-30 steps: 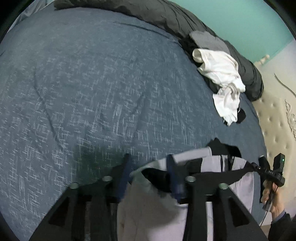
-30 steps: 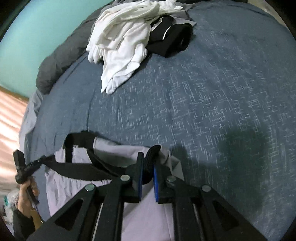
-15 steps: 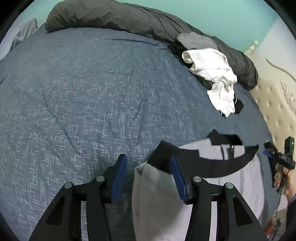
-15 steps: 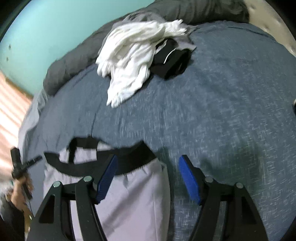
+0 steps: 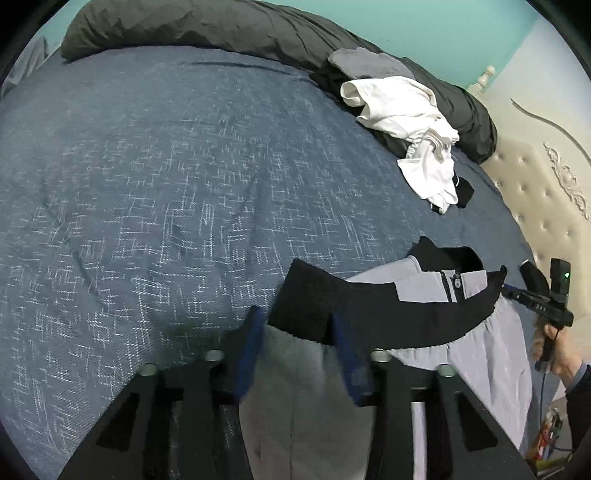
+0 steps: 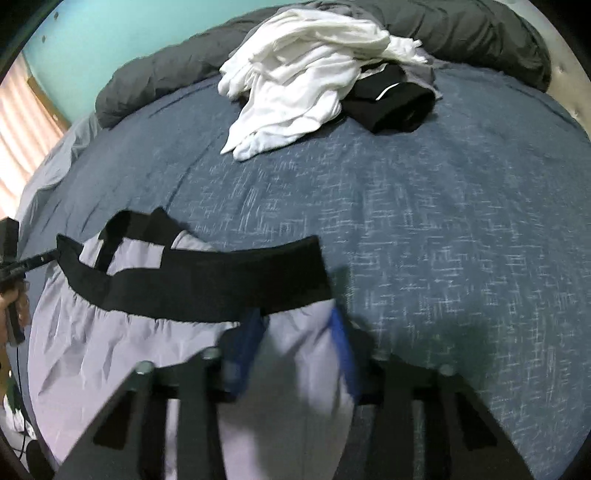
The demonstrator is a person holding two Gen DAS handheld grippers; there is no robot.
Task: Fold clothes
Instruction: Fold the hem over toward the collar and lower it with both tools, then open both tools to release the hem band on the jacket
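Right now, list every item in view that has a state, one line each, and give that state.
left gripper: open, fingers either side of the garment's corner, not clamped
right gripper: open, over the other corner
grey garment with black band: spread flat on the bedspread, band stretched across
zipper: closed, as far as visible
white clothes: crumpled pile, unfolded
black garment: bunched beside the white pile
dark duvet: rolled along the far edge
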